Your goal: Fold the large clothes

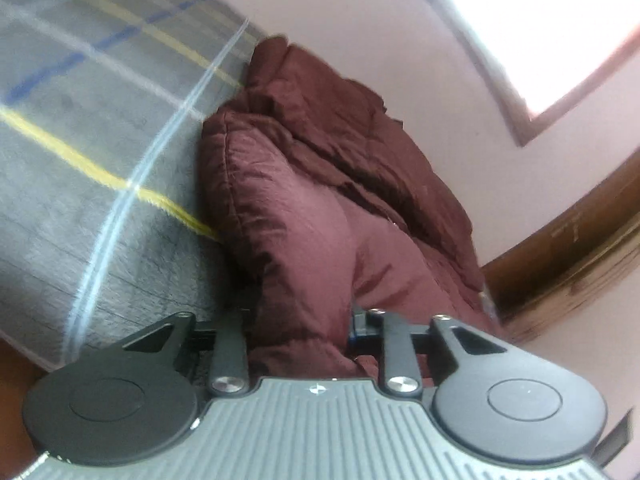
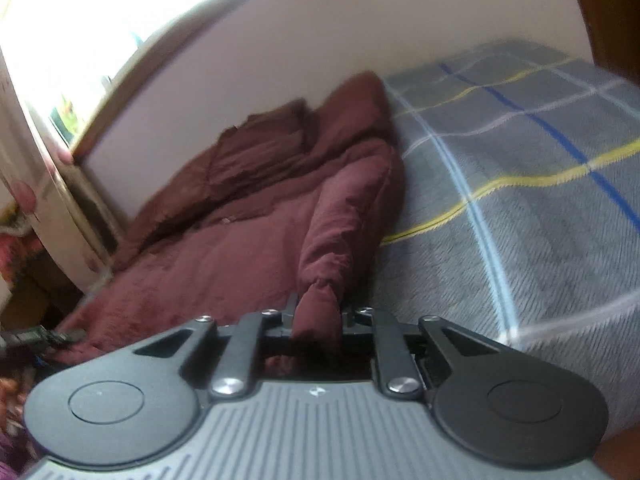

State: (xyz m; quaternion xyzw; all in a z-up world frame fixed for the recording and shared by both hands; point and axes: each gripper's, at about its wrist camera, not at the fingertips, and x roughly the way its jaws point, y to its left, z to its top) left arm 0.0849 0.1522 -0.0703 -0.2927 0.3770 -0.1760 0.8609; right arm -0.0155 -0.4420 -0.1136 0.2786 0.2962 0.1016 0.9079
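Left wrist view: left gripper (image 1: 304,320) jaws pinch the maroon jacket (image 1: 320,168) hem near the bed (image 1: 80,160) edge; right gripper (image 2: 316,320) jaws clamp a bunched cuff, likely for a fold.

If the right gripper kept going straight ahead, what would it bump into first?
Probably more of the maroon jacket. The right gripper is already pinching a bunched fold of it, and the padded fabric lies straight ahead on the checked blanket. The wall beyond looks farther off, though depth is unclear.
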